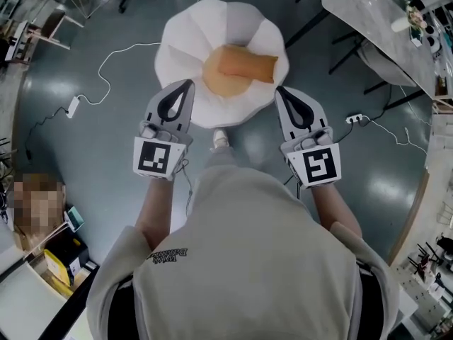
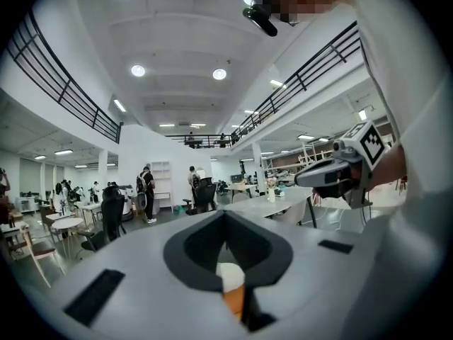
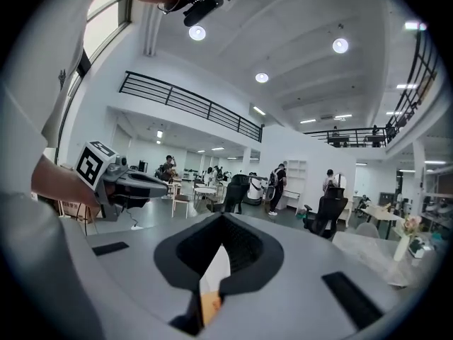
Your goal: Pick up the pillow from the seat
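Left tongs (image 1: 185, 85) and right tongs (image 1: 279, 91), closed, flank pillow (image 1: 239, 68) on seat (image 1: 182, 42).

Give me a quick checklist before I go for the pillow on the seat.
1. Pillow lying in view on the seat: ok.
2. Nothing on top of the pillow: ok.
3. Left gripper jaws apart for a grasp: not ok, together.
4. Right gripper jaws apart for a grasp: not ok, together.
5. Both grippers empty: ok.
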Demonstrator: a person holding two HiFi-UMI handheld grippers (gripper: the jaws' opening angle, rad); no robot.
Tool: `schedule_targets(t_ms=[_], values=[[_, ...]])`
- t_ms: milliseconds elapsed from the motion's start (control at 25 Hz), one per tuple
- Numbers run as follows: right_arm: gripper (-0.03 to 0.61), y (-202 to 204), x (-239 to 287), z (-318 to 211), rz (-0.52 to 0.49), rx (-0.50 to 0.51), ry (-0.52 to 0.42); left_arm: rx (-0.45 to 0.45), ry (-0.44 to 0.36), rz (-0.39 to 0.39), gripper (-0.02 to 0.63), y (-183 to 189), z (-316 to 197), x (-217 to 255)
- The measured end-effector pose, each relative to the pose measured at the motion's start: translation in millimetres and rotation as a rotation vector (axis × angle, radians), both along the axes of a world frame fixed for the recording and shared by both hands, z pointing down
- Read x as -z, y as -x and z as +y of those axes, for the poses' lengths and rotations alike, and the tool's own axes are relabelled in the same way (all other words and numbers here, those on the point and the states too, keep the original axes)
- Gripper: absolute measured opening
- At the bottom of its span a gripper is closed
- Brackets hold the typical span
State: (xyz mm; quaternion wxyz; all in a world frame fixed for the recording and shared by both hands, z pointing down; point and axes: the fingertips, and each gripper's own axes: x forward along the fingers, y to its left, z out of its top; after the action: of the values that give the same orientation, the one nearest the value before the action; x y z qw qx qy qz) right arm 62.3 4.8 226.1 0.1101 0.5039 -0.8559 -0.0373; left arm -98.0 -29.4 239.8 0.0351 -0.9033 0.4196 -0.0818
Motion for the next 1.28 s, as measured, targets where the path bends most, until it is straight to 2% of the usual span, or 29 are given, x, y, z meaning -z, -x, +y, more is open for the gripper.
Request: schedule_targets(t_ms=[160,280,480,680,880,1000,1120,1280], values=[[0.009,19,-1,-49,0.01,0.009,-0.001,0.013,0.005,0.0,0.009,24,-45,-6],[0.009,37,-4,-80,0.056,0.013,-0.013,0.01,0.006,0.001,0.009,39,-71,-11],[0.009,62,-5,-119,0.047,0.014,0.0,-0.011,0.025,0.004,0.009,56,-102,-15],[0.009,70,-6,-141,0.048,0.008,0.003,-0.047,0.03,0.013,0.009,53,-116,-17],[0.009,60,-10,-157,0.039,0.013,0.029,-0.045,0.058,0.039,0.009,43,-122,-18],[0.009,50,-15,-168,0.062,0.027,0.032,-0.042,0.045,0.053,0.009,30,-124,-18],[0.009,41,-24,-177,0.074,0.072,0.053,0.003,0.025,0.049,0.009,22,-125,-17],[0.009,36,-33,-198,0.047,0.193,0.06,0.106,0.026,0.03,0.009,16,-134,-25]])
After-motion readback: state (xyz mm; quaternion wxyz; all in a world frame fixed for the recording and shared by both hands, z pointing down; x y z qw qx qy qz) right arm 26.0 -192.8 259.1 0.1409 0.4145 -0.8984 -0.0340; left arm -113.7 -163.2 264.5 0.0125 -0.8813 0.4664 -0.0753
